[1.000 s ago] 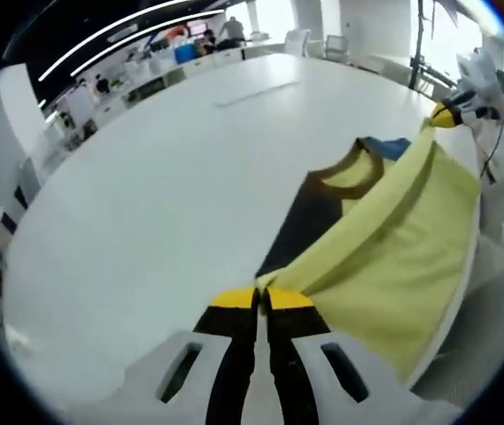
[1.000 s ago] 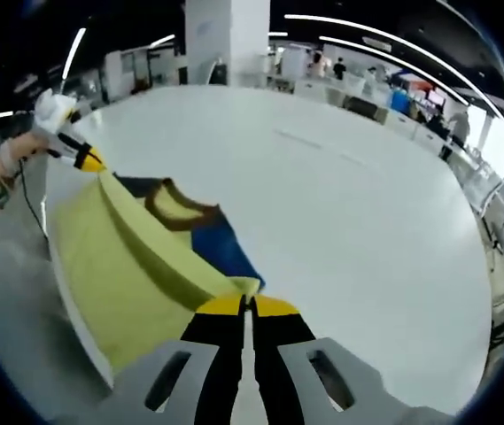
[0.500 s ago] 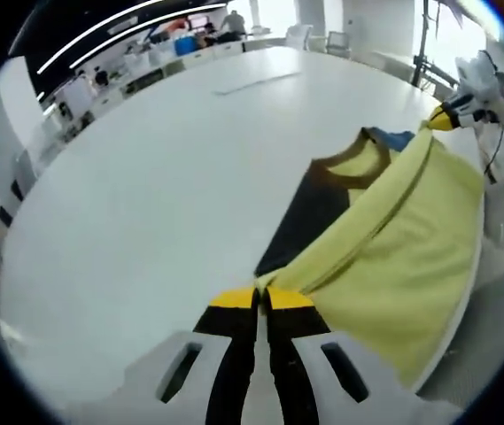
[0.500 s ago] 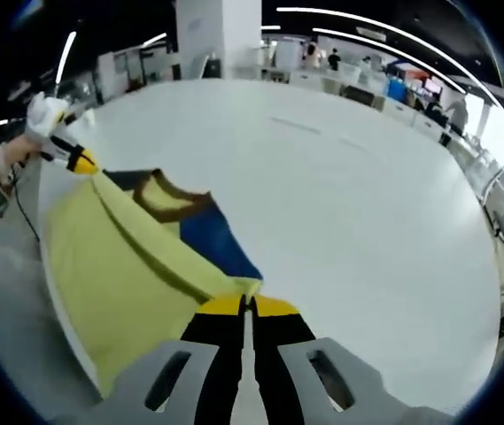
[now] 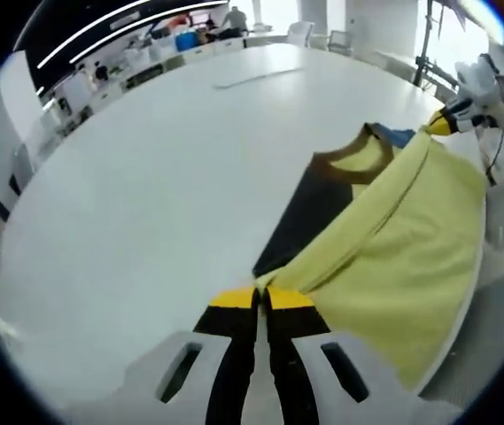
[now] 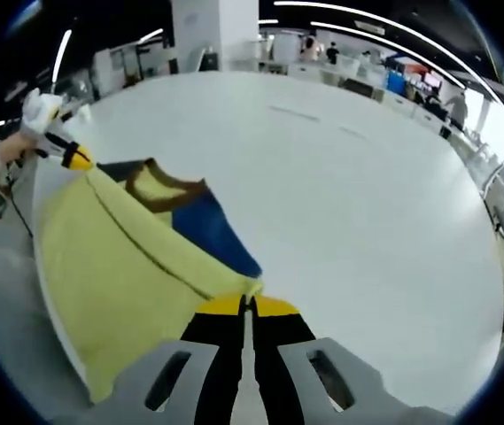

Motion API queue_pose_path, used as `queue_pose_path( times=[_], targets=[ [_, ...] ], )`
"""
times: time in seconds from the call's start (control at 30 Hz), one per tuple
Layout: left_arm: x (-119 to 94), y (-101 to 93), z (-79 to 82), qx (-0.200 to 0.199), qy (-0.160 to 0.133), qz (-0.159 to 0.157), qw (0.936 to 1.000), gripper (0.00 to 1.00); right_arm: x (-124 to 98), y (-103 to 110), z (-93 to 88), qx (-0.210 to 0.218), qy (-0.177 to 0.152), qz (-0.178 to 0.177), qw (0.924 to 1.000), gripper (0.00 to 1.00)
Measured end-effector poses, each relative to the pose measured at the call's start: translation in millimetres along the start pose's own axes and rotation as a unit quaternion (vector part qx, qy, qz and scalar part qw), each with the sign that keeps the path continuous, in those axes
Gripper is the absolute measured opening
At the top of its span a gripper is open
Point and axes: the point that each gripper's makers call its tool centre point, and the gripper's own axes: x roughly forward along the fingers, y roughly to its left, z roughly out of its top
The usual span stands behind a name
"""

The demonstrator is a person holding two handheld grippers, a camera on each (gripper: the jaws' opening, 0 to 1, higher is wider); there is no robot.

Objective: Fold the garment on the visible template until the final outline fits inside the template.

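Left gripper view: left gripper [image 5: 262,292] pinched tight on a corner of the yellow shirt [image 5: 402,257], spread on the white table [image 5: 145,195] near its edge, with the right gripper [image 5: 451,119] clamped on the far corner. Right gripper view: right gripper [image 6: 245,301] squeezed onto the shirt [image 6: 119,266], left gripper [image 6: 70,155] biting the other corner, blue part [image 6: 212,235] under the yellow.

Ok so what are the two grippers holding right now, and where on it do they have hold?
Both hold the yellow shirt. The left gripper and the right gripper are each shut on one end of its stretched edge.
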Motion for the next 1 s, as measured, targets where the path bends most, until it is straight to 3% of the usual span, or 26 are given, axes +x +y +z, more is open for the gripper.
queue_pose_path(
  times=[1.0],
  targets=[
    [2.5,-0.4,-2.7,-0.018,-0.019,-0.004,0.9997,0.0,8.7,2.0,-10.6,0.031,0.007,-0.003,0.9995,0.03]
  ],
)
